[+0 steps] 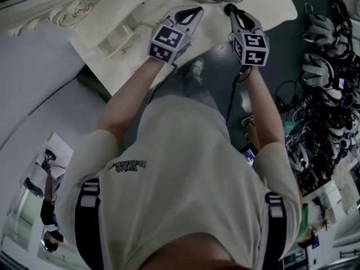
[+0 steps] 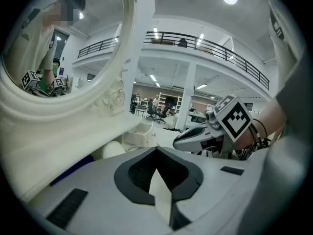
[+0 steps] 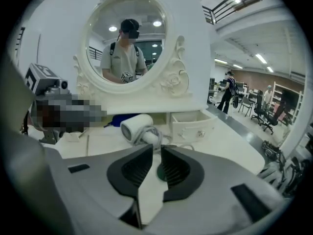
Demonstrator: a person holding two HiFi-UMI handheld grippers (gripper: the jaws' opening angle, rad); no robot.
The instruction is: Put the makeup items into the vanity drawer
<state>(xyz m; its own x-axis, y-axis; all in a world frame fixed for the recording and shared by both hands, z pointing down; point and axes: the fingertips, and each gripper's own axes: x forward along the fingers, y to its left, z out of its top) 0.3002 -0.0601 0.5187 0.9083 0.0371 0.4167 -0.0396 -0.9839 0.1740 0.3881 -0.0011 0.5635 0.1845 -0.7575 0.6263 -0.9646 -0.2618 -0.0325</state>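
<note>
We hold both grippers up over the white vanity top (image 1: 264, 7), side by side and near each other. The left gripper (image 2: 156, 150) has its jaws closed, tip against tip, with nothing between them. The right gripper (image 3: 159, 150) has its jaws nearly together, with only a thin slit at the tips. Between its ribbed pads (image 3: 135, 169) sits a small dark round thing (image 3: 158, 172), too hidden for us to say which makeup item it is. Ahead of the right gripper, the little vanity drawer (image 3: 193, 126) stands pulled open at the foot of the oval mirror (image 3: 127, 38). It is just to the right of a white hair dryer (image 3: 136, 126), which lies on its side with its cord bunched beside it. A blue thing (image 3: 115, 119) lies behind the dryer, and we cannot make out what it is.
</note>
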